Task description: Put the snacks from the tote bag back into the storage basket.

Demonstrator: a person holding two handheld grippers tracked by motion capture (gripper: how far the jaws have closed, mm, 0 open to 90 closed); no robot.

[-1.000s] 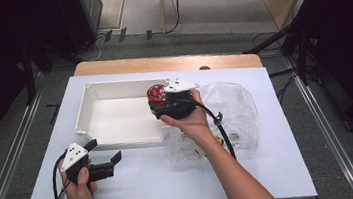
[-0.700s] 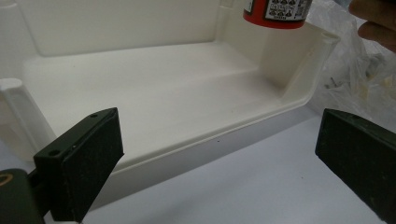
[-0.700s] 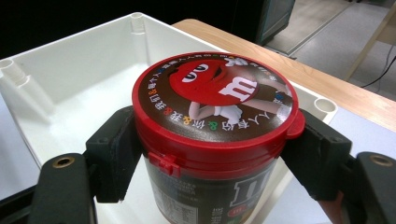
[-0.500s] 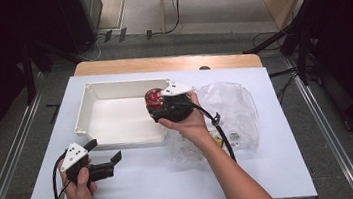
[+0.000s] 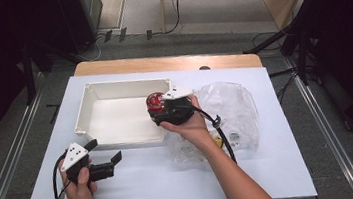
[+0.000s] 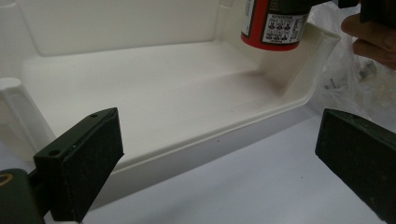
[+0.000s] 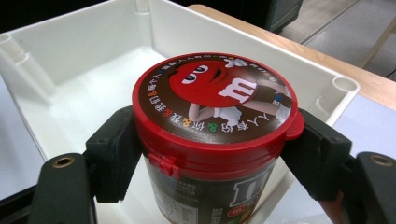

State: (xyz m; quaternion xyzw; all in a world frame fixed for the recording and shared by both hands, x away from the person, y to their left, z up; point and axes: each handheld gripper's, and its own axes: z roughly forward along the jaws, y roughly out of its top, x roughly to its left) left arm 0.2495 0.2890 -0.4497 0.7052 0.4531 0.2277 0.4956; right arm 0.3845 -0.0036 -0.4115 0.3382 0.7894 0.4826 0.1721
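**A:** Where is the candy jar (image 7: 212, 140) at this moment?

**B:** The red-lidded candy jar is upright and off the table, clamped just under its lid by the right claw (image 7: 215, 154). The two black jaws press on opposite sides of the jar. It hangs over the near right corner of the white bin (image 5: 91, 96), its base above the bin's floor and not touching it, as the left gripper view shows.

**A:** So how far along is the work?

**B:** By the look of it, the jar is picked up and carried over the bin; what is left is lowering it inside, letting go and drawing the claw back. The bin's floor is bare, so nothing is packed yet.

**A:** What about the other hand?

**B:** The left claw (image 5: 104, 153) sits low on the white table (image 5: 273, 169), near the bin's front wall, jaws wide apart and holding nothing.

**A:** Anything else close by?

**B:** A crumpled clear plastic bag (image 5: 235, 105) lies on the table to the right of the bin, beside and partly under the right hand (image 5: 190, 125). Small items are inside it, too unclear to name.
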